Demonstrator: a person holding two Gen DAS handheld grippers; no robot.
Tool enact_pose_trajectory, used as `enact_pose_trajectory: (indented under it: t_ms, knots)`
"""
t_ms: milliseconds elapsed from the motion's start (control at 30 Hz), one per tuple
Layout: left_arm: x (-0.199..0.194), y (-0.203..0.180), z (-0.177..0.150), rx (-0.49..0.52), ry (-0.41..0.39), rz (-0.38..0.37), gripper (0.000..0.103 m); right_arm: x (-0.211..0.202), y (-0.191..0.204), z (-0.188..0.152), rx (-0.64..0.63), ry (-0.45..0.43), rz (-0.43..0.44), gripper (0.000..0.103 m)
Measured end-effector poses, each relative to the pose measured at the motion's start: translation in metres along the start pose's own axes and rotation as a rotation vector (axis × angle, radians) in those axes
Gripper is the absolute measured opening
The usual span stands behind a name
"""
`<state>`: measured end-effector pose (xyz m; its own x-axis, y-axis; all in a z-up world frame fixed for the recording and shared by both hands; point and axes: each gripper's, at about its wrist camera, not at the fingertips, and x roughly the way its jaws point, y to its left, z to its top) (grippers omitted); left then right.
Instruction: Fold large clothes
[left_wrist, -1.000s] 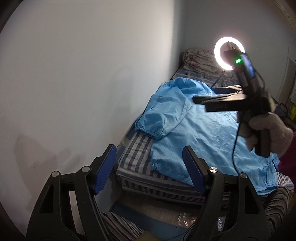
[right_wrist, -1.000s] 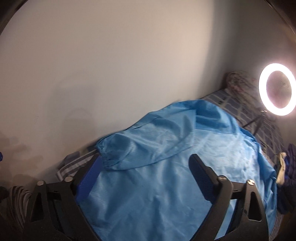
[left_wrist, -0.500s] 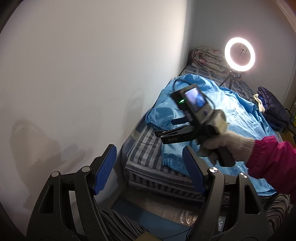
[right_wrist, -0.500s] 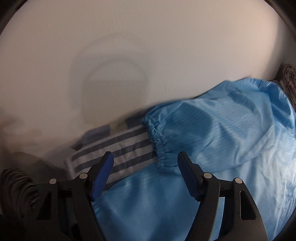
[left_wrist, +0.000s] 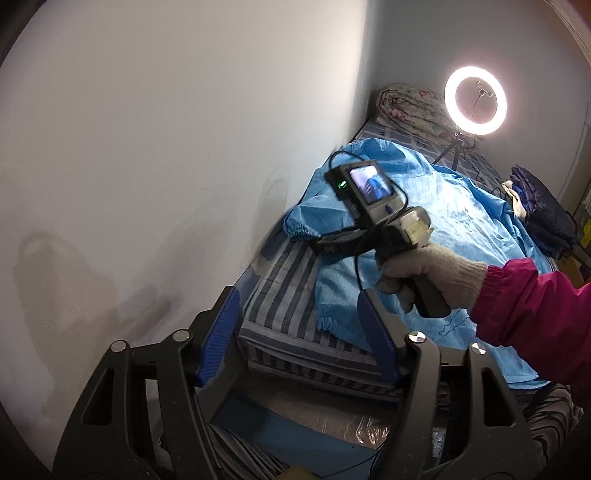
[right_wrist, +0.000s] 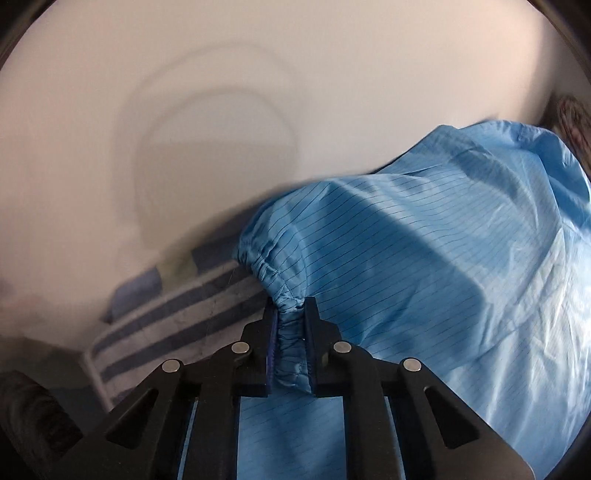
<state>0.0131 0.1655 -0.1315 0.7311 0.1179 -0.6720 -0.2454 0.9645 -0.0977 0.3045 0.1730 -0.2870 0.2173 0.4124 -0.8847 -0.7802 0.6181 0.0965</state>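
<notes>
A large light-blue jacket (left_wrist: 443, 229) lies spread on a striped bed (left_wrist: 288, 295). Its near sleeve is folded across the body, with an elastic cuff (right_wrist: 288, 332). My right gripper (right_wrist: 290, 332) points steeply down and its jaws are closing, the pads pinching that bunched cuff. In the left wrist view a gloved hand (left_wrist: 432, 269) holds the right gripper (left_wrist: 317, 243) at the sleeve end. My left gripper (left_wrist: 299, 332) hovers over the bed's near corner. Its jaws are closing a little with nothing between them.
A white wall (left_wrist: 147, 147) runs along the bed's left side. A lit ring light (left_wrist: 474, 101) on a tripod and a rolled quilt (left_wrist: 406, 107) stand at the far end. A dark blue clothes pile (left_wrist: 543, 214) lies at the right edge. A pink sleeve (left_wrist: 535, 314) crosses from the right.
My right gripper dropped from above the jacket to the sleeve cuff and shut on it. My left gripper's jaws narrowed slightly and its view shifted a little.
</notes>
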Motion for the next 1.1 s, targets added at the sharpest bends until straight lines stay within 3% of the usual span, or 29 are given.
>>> enact_pose_trajectory:
  t_ms: [167, 400, 600, 733, 867, 1067, 1100]
  knots:
    - [0.003, 0.0, 0.004, -0.013, 0.005, -0.024, 0.068, -0.06, -0.012, -0.007, 0.032, -0.074, 0.057, 0.008]
    - [0.017, -0.01, 0.018, -0.064, 0.014, -0.135, 0.068, -0.133, -0.018, -0.051, 0.092, -0.139, 0.129, 0.007]
    - [0.054, -0.028, 0.034, -0.112, 0.069, -0.238, 0.068, -0.131, 0.005, -0.085, 0.103, -0.1, 0.193, 0.007]
    - [0.093, -0.035, 0.039, -0.157, 0.138, -0.25, 0.068, -0.123, 0.017, -0.106, 0.123, -0.062, 0.221, 0.007]
    - [0.142, -0.041, 0.038, -0.165, 0.229, -0.216, 0.068, -0.138, 0.022, -0.123, 0.137, -0.058, 0.22, 0.01]
    - [0.207, -0.033, 0.02, -0.225, 0.371, -0.179, 0.068, -0.179, -0.01, -0.146, 0.21, -0.124, 0.177, 0.038]
    - [0.214, -0.032, 0.017, -0.228, 0.381, -0.164, 0.068, -0.19, -0.015, -0.151, 0.236, -0.138, 0.158, 0.039]
